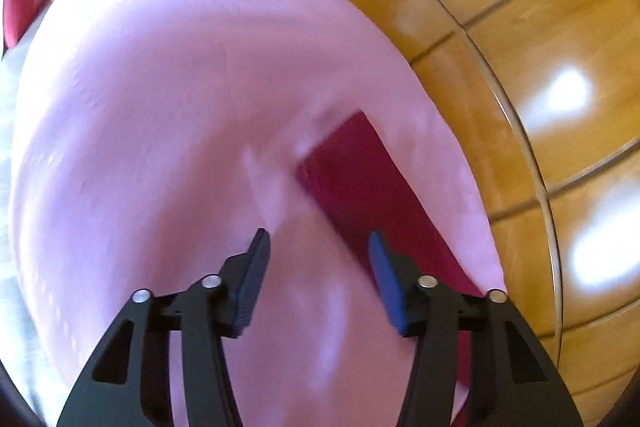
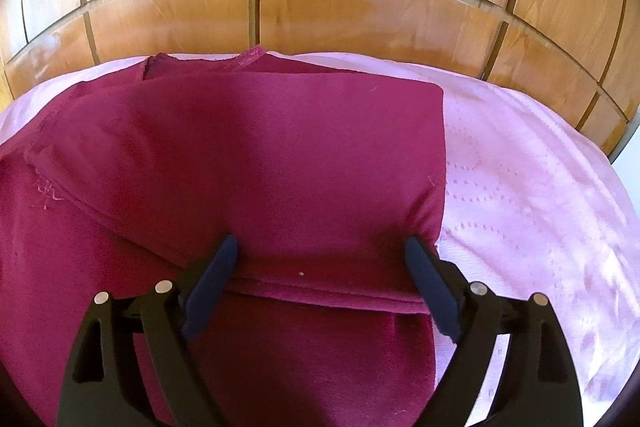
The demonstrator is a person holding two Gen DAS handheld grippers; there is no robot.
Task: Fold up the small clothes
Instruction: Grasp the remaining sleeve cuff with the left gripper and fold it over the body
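A dark red garment [image 2: 260, 147] lies folded on a pink bedspread [image 2: 520, 187]. One layer is turned over, and its hemmed edge runs across just in front of my right gripper [image 2: 322, 245]. That gripper stands wide open low over the fold, with cloth lying between its fingers; the fabric puckers a little beside the right fingertip. In the blurred left wrist view only a strip of the garment [image 1: 360, 179] shows on the bedspread [image 1: 160, 107]. My left gripper [image 1: 318, 241] hangs open beside that strip, with nothing between its fingers.
A glossy wooden wardrobe [image 2: 320, 7] stands right behind the bed, and its panels [image 1: 540, 27] fill the right side of the left wrist view. A red box or bag [image 1: 24, 3] sits past the bed's far left corner.
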